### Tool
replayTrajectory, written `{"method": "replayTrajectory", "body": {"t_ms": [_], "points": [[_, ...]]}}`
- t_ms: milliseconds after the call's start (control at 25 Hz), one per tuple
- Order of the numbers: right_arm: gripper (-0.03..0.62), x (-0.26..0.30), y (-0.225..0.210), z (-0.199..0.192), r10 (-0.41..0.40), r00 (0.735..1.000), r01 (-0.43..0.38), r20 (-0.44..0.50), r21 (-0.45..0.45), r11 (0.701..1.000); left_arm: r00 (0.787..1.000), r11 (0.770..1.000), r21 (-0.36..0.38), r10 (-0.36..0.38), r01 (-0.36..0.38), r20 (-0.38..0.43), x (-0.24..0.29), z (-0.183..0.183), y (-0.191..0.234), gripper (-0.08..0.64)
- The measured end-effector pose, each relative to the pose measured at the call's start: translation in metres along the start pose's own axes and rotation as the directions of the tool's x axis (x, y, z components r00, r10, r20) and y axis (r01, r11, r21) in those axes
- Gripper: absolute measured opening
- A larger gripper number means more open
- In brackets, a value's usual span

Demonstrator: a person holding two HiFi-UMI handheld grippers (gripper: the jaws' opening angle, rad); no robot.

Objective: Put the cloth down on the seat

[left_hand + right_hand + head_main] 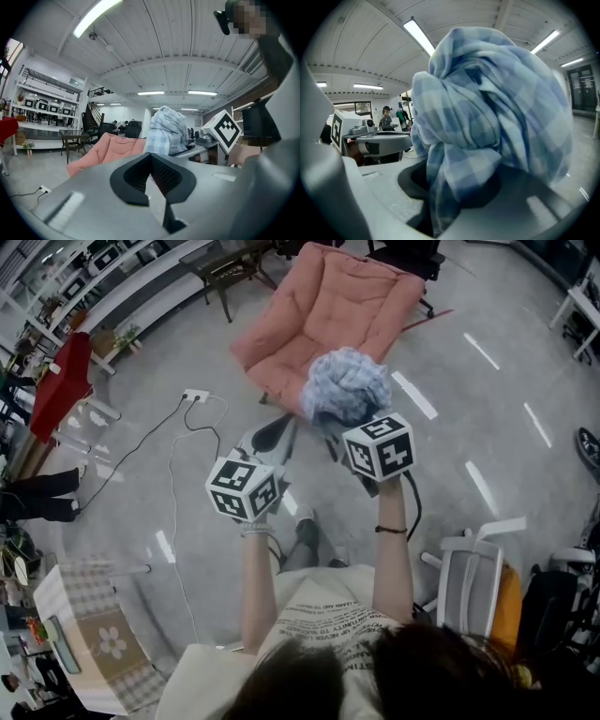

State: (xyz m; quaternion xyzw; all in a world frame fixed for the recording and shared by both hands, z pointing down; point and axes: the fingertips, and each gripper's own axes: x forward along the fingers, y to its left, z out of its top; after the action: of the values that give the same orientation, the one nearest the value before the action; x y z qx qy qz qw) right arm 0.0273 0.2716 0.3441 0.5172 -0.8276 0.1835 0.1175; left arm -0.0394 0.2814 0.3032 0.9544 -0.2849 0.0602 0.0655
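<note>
A bunched blue-and-white checked cloth hangs over the front edge of a pink padded chair. My right gripper is shut on the cloth, which rises from between the jaws and fills the right gripper view as a big bundle. To its left, my left gripper is held at about the same height, shut with nothing in it; its dark pads meet. The left gripper view shows the cloth ahead to the right and the pink chair behind it.
A white power strip with cables lies on the grey floor left of the chair. A white chair stands at the person's right. A dark table is beyond the pink chair, and a flower-patterned table at lower left.
</note>
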Motion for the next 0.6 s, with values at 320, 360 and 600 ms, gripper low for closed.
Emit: {"method": "replayTrajectory", "body": {"t_ms": [320,360,600], "points": [[0.129,0.046,-0.024,0.001,-0.007,0.999,0.008,-0.047,0.019,1.000,0.999,0.999,-0.048,-0.022,0.020,-0.039,0.036,-0.018,0.042,-0.002],[0.127,0.053,-0.029,0.003,-0.010,0.999,0.011,-0.049,0.021,1.000,0.999,0.998,-0.050,-0.026,0.024,-0.041,0.042,-0.018,0.049,-0.002],[0.129,0.094,-0.046,0.017,-0.022,0.998,0.024,-0.059,0.032,0.999,0.997,0.997,-0.055,-0.058,0.055,-0.052,0.068,-0.016,0.087,-0.002]]}}
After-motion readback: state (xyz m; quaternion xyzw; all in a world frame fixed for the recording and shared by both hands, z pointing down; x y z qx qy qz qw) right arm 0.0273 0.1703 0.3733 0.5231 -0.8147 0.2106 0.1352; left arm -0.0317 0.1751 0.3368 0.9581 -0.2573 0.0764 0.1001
